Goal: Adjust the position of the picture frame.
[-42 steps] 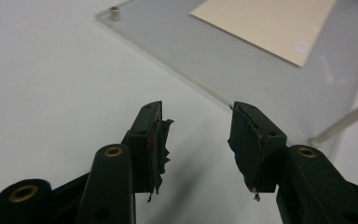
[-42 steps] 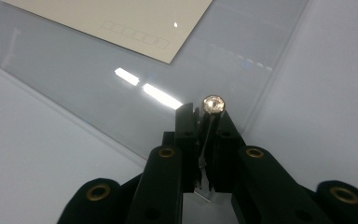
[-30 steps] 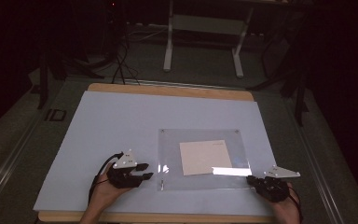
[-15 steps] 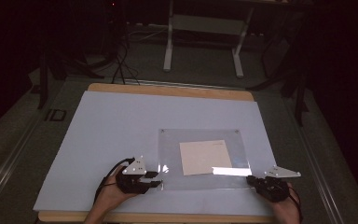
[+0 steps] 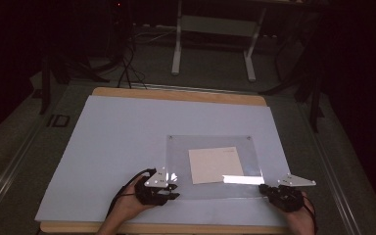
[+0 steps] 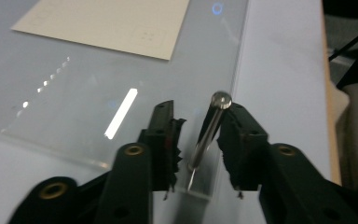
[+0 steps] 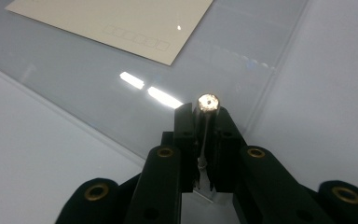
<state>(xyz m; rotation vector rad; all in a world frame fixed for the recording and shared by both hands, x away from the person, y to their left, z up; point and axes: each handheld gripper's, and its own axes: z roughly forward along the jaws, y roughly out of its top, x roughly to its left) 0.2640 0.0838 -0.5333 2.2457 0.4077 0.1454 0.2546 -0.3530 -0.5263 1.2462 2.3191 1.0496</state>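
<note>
The left gripper [image 5: 172, 188] has slid right to the clear acrylic sheet's [image 5: 269, 161] near-left corner, jaws apart around a silver metal pin [image 6: 208, 132]. The right gripper [image 7: 204, 140] clamps a second silver pin [image 7: 207, 108] at the near-right corner. Next, likely, the left squeezes — carefully centred.

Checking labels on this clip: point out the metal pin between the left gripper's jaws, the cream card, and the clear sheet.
metal pin [image 6: 209, 131]: left gripper view, mid-shaft.
cream card [image 5: 216, 164]: high view, centre of its face.
clear sheet [image 5: 178, 152]: high view, bare left part.
</note>
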